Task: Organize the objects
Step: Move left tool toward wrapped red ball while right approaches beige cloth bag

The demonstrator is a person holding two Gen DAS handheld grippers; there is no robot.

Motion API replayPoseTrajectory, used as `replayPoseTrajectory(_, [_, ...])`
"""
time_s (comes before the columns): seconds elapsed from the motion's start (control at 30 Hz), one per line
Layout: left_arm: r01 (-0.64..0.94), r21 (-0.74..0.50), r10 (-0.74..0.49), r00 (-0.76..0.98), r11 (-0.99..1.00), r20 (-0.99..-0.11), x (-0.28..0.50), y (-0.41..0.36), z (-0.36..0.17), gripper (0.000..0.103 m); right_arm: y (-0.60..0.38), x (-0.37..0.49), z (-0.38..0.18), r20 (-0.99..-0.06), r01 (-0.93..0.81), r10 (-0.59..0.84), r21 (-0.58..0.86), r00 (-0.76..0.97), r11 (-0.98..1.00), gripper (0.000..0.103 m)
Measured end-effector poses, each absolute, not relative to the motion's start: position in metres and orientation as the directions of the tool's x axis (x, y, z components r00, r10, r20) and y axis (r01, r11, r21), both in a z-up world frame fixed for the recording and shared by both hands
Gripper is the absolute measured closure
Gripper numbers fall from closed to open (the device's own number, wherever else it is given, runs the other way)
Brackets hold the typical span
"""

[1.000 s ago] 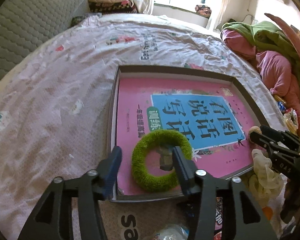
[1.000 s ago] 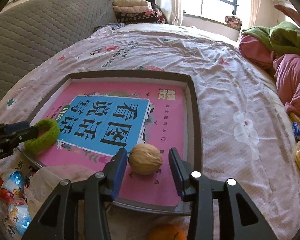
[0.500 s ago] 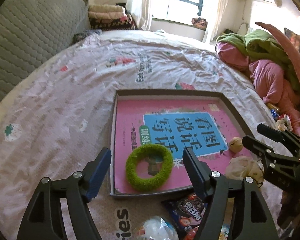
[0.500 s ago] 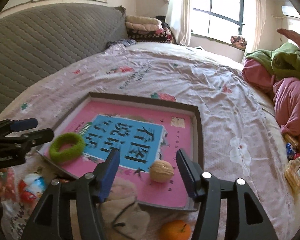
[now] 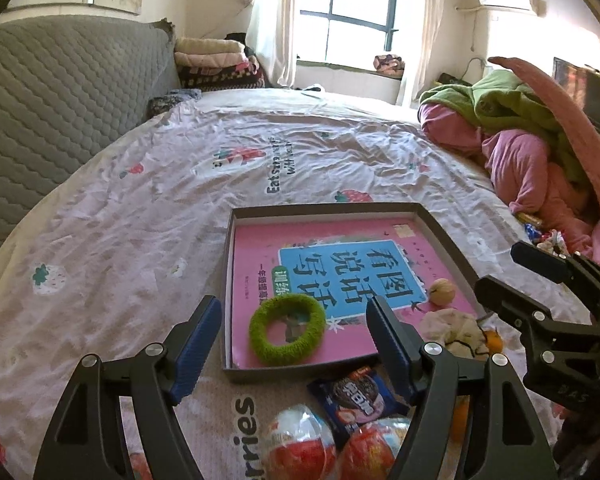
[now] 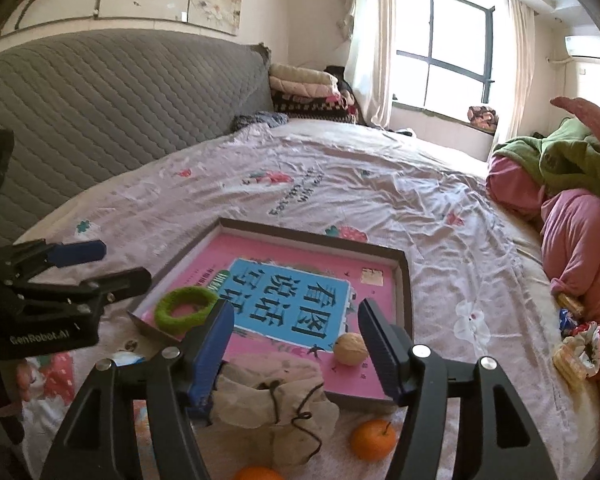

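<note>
both grippers have pulled back and up from the tray (image 5: 444, 236). left gripper (image 5: 292, 340) fingers wide, empty; ring (image 5: 287, 329) lies in tray's near-left corner. right gripper (image 6: 296, 344) wide, empty; walnut (image 6: 350, 349) loose on the book (image 6: 292, 308). risk: walnut rolls if the tray is nudged on the soft bed; pouch (image 6: 272, 392) cord may snag a finger.

1 tray (image 5: 444, 236) | 1 book (image 5: 260, 264) | 1 green ring (image 5: 287, 328) | 1 walnut (image 6: 350, 349) | 2 oranges (image 6: 371, 439) | 2 choc eggs (image 5: 296, 444) | 1 pouch (image 6: 272, 396)

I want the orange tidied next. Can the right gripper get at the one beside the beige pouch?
Probably yes: the right gripper is open and empty, and the orange lies uncovered on the sheet, apart from the pouch.
</note>
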State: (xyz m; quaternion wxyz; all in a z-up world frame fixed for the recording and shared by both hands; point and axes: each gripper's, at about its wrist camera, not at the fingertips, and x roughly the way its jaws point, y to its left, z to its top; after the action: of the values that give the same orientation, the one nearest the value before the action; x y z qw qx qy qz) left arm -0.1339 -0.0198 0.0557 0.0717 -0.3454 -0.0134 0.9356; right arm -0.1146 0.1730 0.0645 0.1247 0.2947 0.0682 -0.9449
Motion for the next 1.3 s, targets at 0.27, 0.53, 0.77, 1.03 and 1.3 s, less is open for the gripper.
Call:
replayPoseTrajectory(0.27, [-0.119,-0.077,0.141,-0.738,-0.990,-0.660,-0.117,-0.025,0.049,0.027,0.174,-0.091,0.065,-0.572,0.276,-0.195,-0.057,-0.797,-0.960,0.039])
replayPoseTrajectory(0.53, [-0.102,-0.080,0.129,-0.723,-0.992,-0.679,-0.106,-0.033,0.038,0.027,0.173,-0.079,0.064,-0.577,0.282,-0.203,-0.050,-0.791,-0.958,0.038])
replayPoseTrajectory(0.77, [-0.098,-0.086,0.130,-0.707,-0.991,-0.695,-0.098,-0.036,0.030,0.027,0.171,-0.073,0.054,-0.599,0.283,-0.200,-0.047,-0.776,-0.958,0.038])
replayPoseTrajectory(1.03, [-0.096,-0.091,0.132,-0.704,-0.991,-0.697,-0.092,-0.037,0.029,0.027,0.172,-0.069,0.043,-0.623,0.278,-0.191,-0.045,-0.758,-0.959,0.038])
replayPoseTrajectory(1.3, [-0.109,-0.086,0.138,-0.690,-0.990,-0.710,-0.079,-0.030,0.022,0.027,0.172,-0.064,0.033,-0.646,0.273,-0.183,-0.040,-0.741,-0.961,0.038])
